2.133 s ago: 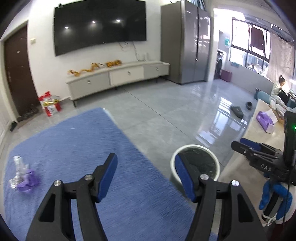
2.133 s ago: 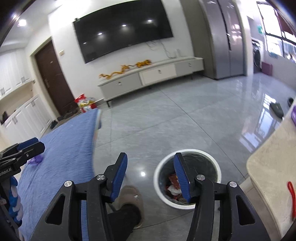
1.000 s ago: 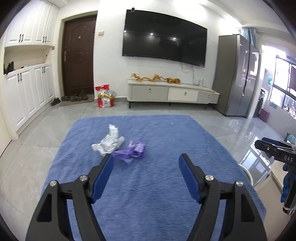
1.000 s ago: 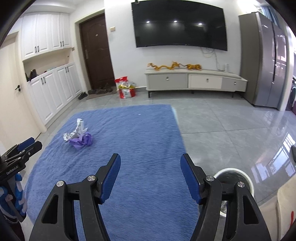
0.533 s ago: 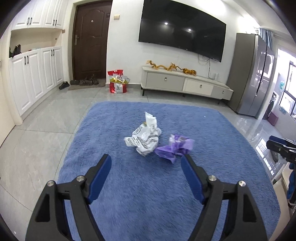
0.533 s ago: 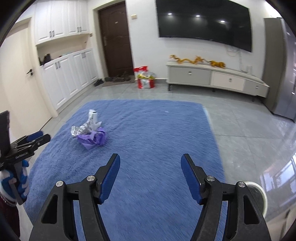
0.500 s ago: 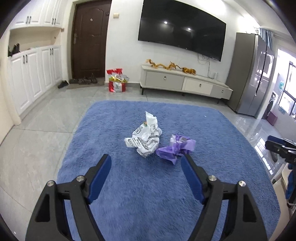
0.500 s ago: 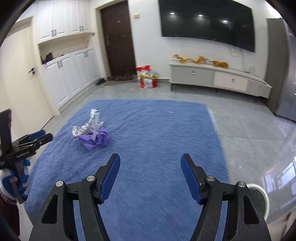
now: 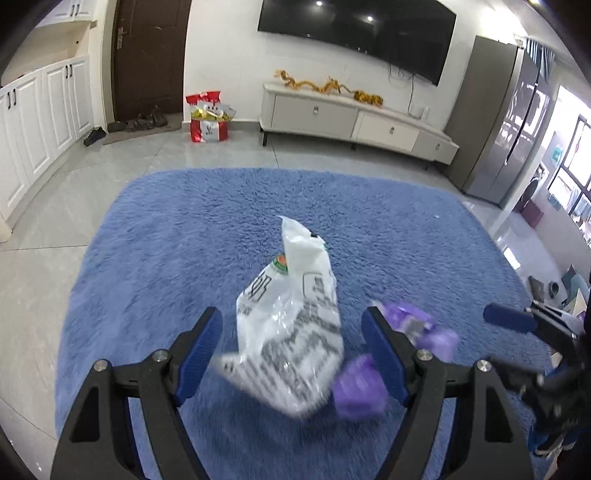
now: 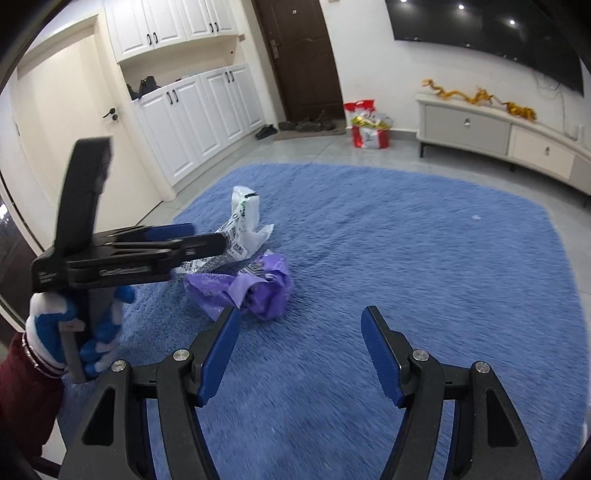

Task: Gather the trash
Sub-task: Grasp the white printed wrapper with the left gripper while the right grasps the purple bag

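Crinkly white plastic with black print, that's the white wrapper (image 9: 291, 332), and it's lying crumpled on the blue rug (image 9: 184, 240) with one end poking up. In your left wrist view it sits right between the two blue pads of your left gripper (image 9: 291, 354), which hangs over it with its jaws spread wide. They've just been opening a touch more, and neither pad presses on the wrapper, so nothing's grabbed.

Snug against it on the right is the purple wrapper (image 9: 373, 384), a scrunched bag touching the white one. Part of it hides behind your left gripper's right finger, and it's pretty blurred there. Your right wrist view shows it better: the purple wrapper (image 10: 251, 288) sits in front of the white wrapper (image 10: 243, 221), both toward the rug's left side.

Your right gripper (image 10: 299, 354) is also gaping, nothing between the pads but bare blue rug (image 10: 443, 258), and the purple bag sits just past its left fingertip. From that side you can see your left gripper (image 10: 207, 240) reaching in over the white piece, held by your gloved left hand (image 10: 81, 332) in blue and white, dark red sleeve below.

Further out: pale floor tiles (image 9: 44, 206), a red gift bag (image 9: 208, 116) near the brown door (image 9: 147, 55), a low TV cabinet (image 9: 354, 118) under the wall TV (image 9: 354, 33), white cupboards (image 10: 192, 110) along the left.
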Available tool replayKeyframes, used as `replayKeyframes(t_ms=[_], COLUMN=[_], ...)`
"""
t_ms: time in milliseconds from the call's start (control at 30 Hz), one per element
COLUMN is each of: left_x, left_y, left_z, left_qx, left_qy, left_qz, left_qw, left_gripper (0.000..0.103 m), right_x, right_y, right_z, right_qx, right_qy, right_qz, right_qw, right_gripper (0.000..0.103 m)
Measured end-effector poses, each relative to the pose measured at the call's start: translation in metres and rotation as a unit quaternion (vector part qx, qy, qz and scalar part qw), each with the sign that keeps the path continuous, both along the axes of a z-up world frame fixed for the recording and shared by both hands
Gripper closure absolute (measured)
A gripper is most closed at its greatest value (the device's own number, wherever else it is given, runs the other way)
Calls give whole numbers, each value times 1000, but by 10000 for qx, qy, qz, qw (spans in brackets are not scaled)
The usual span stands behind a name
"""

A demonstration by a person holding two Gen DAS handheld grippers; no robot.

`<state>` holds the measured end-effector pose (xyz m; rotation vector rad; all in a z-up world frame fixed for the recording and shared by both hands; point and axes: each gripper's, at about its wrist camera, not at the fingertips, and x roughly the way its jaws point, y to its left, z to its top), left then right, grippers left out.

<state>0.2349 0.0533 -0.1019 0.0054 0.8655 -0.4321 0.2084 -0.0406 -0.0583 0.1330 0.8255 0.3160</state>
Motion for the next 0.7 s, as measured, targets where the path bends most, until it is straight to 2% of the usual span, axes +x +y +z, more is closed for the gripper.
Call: replayKeyframes(t_ms=[200,300,367,400,467,567,700], left_x=[22,22,22,21,21,18,15], left_y=[7,16,22,25,32,39,44], left_z=[-24,-24,-25,-25,-26,-25,-23], left_qx=[-99,-236,-295,-318,-390,-440,-445], left_qy=[339,273,254,249,242,197,126], left_qz=[206,284,329,349,379,456,553], left_qw=[9992,9989,9987,9986,9982,9978,9974], left_gripper=[28,43,57,59,65,69,70], right_x=[19,27,31,34,39,47,52], right_y=[17,26,29,31,34,36,38], right_z=[-10,-14,-18,-20,-24,-30,-31], right_qx=[157,150,168,173,227,346,349], right_qy=[54,73,118,142,204,301,325], right_qz=[216,323,366,369,382,367,337], right_qw=[9996,9993,9991,9991,9988,9983,9983], right_gripper=[36,36,36,37,41,50,57])
